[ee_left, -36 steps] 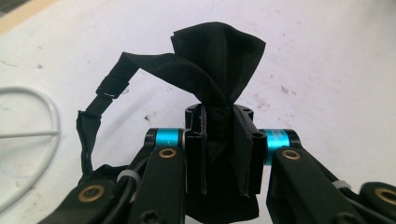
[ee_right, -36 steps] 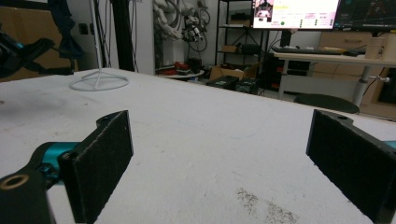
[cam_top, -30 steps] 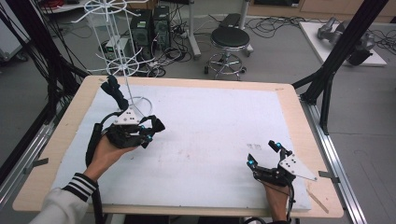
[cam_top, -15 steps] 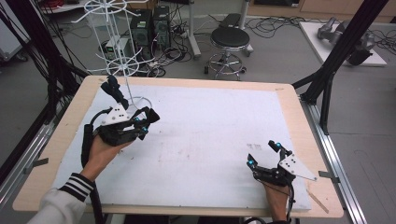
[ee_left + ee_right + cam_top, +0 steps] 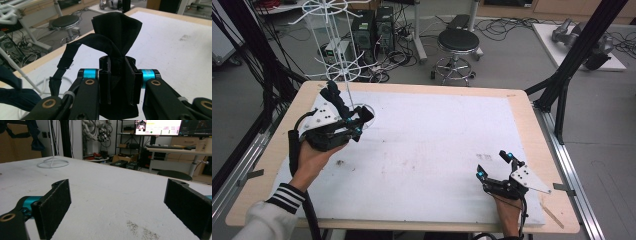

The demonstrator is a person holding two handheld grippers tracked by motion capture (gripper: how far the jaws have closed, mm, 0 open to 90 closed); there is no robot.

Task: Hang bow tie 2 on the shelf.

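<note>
high view: left gripper (image 5: pixel 362 120), clamped on a black cloth strap (image 5: pixel 117 37), has moved closer to the white wire rack (image 5: pixel 343 70), likely for hanging; right gripper (image 5: pixel 495 167) rests open.

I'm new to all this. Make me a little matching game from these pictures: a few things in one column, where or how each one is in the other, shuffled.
Things:
1. left gripper
2. right gripper
3. white wire rack
4. black stool

States or places:
A. on the floor beyond the table's far edge
B. jaws wide apart, nothing between them
C. stands at the table's far left corner
D. jaws clamped on a black cloth strap

Pairs: 1-D, 2-B, 3-C, 4-A
</note>
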